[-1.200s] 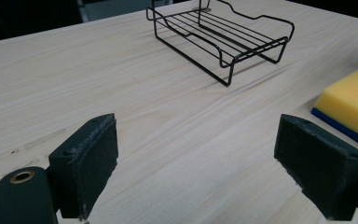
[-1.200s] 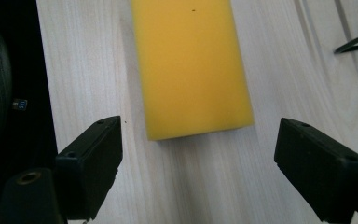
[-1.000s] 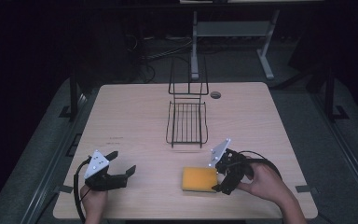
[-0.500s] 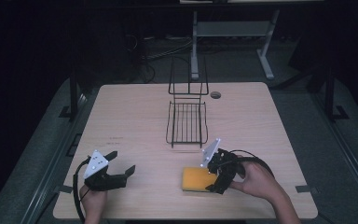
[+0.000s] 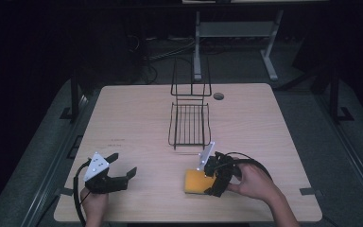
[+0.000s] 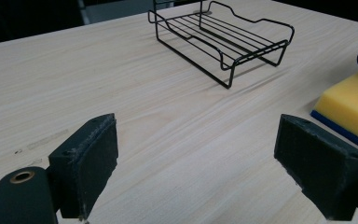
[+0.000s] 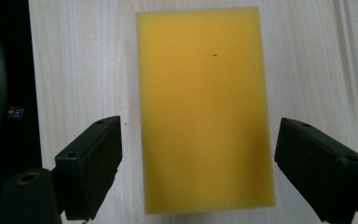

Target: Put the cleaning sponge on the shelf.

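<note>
At the left of the high view we hold the left gripper (image 5: 118,176) low over the near-left part of the table (image 5: 137,118), well apart from the work. Its jaws are spread wide with nothing between them, as the left gripper view confirms: bare wood lies between the two black pads, and the sponge sits off toward the upper right there.

Toward the middle, the wire rack (image 5: 189,124) stands on the far half of the table, untouched.

Right of centre, near the front edge, lies the yellow sponge (image 5: 197,182), flat on the wood with a thin blue layer underneath, just visible at its edge in the left gripper view. Our right gripper (image 5: 216,177) is right over it and is plainly the nearer one. In the right gripper view the sponge (image 7: 205,107) runs lengthwise away from us, its long axis pointing straight ahead between the pads, so the jaws straddle its short width. They are spread, a gap showing on each side, gripping nothing. We cannot quite tell whether the pads are already down at sponge level or a little above it; we judge that closing across the width comes next.
</note>
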Tool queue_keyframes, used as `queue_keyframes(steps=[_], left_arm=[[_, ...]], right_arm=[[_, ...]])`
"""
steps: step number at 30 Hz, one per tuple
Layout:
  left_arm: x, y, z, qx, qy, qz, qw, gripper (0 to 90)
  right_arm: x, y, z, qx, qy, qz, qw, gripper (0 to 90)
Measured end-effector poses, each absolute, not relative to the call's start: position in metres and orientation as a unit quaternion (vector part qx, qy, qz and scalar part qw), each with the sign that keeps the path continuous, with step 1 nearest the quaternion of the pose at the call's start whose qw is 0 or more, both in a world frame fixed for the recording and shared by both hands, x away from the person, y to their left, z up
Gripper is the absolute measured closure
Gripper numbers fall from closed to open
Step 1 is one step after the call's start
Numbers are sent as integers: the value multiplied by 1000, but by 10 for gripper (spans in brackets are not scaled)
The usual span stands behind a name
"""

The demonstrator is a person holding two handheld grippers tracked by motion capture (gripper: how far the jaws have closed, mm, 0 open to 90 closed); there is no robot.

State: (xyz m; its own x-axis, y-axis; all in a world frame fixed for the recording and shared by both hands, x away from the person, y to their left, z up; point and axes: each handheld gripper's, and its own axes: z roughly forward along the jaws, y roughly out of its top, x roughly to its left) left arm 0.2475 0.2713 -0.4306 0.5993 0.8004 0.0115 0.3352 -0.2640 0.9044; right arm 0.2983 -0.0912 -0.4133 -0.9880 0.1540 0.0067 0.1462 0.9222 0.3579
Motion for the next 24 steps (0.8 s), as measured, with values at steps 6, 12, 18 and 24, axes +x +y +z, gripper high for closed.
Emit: queue_keyframes(steps=[6,12,18,24], left_arm=[[247,272,-430,755,376,244,478,128],[247,272,-430,755,376,244,478,128],[247,272,-430,755,376,245,478,128],[247,272,-430,755,376,245,479,128]], right_arm=[[301,-86,-419,77,982,172,8,147],[303,-82,-423,71,983,170,5,147],[303,-78,-428,69,984,167,1,144],[304,-74,-434,68,985,158,-2,144]])
